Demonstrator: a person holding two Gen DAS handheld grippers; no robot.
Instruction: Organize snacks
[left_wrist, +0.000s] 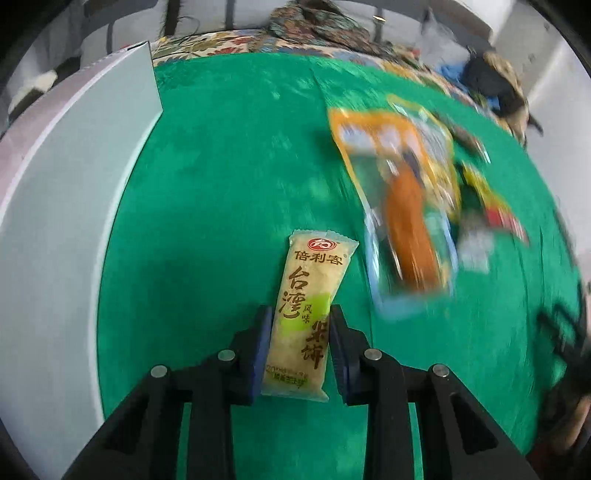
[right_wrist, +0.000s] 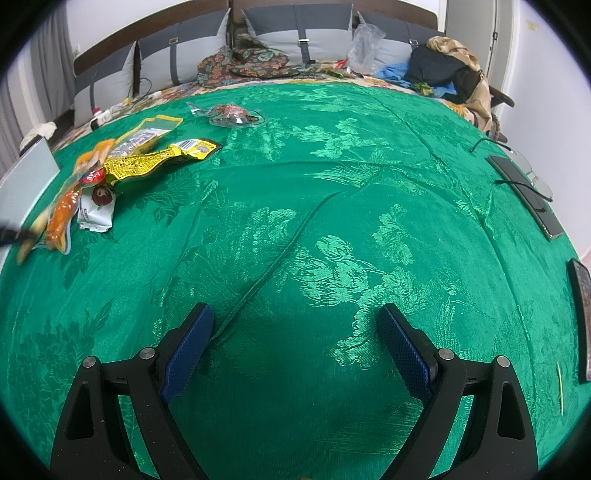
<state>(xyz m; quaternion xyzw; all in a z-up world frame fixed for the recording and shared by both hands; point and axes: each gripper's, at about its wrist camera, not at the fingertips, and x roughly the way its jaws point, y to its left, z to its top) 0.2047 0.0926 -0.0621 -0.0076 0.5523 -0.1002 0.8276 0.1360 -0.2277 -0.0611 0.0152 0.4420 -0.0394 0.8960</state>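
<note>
Left gripper (left_wrist: 301, 343) pinches the pale yellow rice-cake packet (left_wrist: 308, 314); right gripper (right_wrist: 295, 350) hangs spread wide, empty. Early going, I reckon: orange-yellow snack pile (right_wrist: 110, 166) upper left unsorted.

The left gripper (left_wrist: 301, 314) points steeply downward, its blue-padded fingers (left_wrist: 263, 339) drawn close together and pressing both long sides of a pale yellow snack packet (left_wrist: 308, 306), which sticks out forward beyond the fingertips. The right gripper (right_wrist: 295, 314) also tilts downward, with its fingers (right_wrist: 404, 349) spread wide apart and nothing between them.
</note>
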